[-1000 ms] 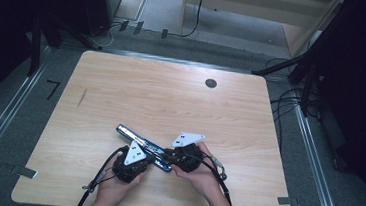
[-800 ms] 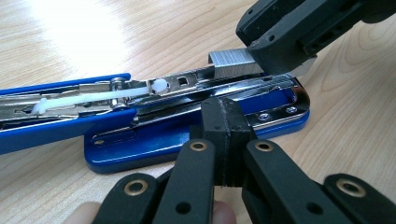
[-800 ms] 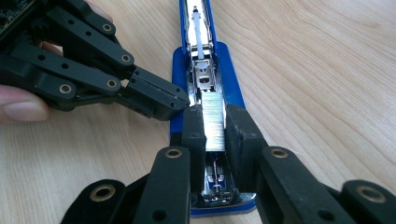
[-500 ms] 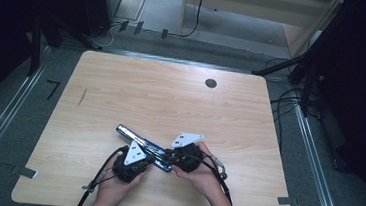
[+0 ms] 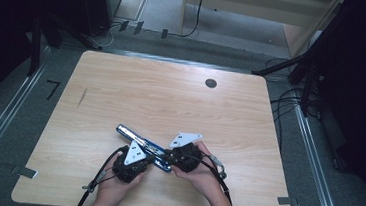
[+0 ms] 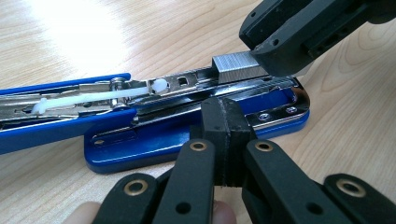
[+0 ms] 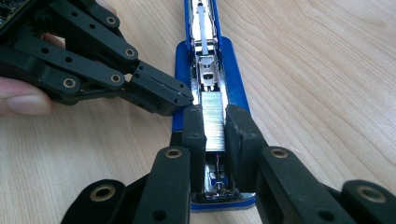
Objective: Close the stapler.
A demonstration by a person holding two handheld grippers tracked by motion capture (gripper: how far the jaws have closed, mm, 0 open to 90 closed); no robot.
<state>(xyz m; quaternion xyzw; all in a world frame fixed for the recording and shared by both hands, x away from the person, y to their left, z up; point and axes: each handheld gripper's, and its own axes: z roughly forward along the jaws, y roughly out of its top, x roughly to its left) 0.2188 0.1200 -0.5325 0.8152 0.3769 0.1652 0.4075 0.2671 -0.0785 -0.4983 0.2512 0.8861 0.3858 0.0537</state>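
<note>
A blue stapler (image 5: 135,138) lies folded open on the wooden table (image 5: 171,97), its metal magazine (image 7: 208,65) facing up. My right gripper (image 7: 215,122) is shut on a strip of staples (image 7: 214,112) that sits in the magazine near the stapler's end. In the left gripper view the same staples (image 6: 236,65) show under a right finger (image 6: 299,32). My left gripper (image 6: 227,105) is shut with nothing between its pads, its tip against the side of the stapler's blue base (image 6: 140,140). From above, the left gripper (image 5: 142,160) and right gripper (image 5: 165,156) meet at the stapler.
A person's hands hold both grippers near the table's front edge. A round dark grommet hole (image 5: 211,83) sits at the far right of the table. Cables (image 5: 291,100) run over the floor to the right, and a wooden cabinet (image 5: 250,3) stands behind.
</note>
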